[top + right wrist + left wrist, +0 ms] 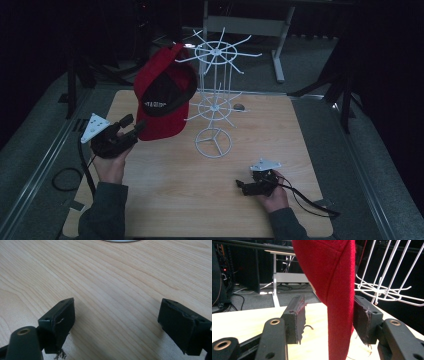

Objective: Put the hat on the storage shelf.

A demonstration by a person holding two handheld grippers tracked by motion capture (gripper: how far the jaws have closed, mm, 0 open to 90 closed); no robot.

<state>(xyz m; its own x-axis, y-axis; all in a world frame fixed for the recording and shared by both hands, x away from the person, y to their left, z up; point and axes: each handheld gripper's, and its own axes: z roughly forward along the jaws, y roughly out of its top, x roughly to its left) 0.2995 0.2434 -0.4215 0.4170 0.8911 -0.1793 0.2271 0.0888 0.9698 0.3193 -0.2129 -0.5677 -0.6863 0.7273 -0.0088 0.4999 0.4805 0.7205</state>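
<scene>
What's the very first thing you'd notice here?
The big red cap jumps out, hanging on the tall white wire rack at the back of the wooden table. The left gripper has its jaws open around the cap's brim. The right gripper rests low near the table's front, jaws open, with nothing between them.

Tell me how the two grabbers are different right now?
The left gripper is lifted up with the red cap's brim between its jaws; the right gripper sits low on the table with nothing between its jaws. The left jaws aren't pressed shut on the brim. Both are black and open.
</scene>
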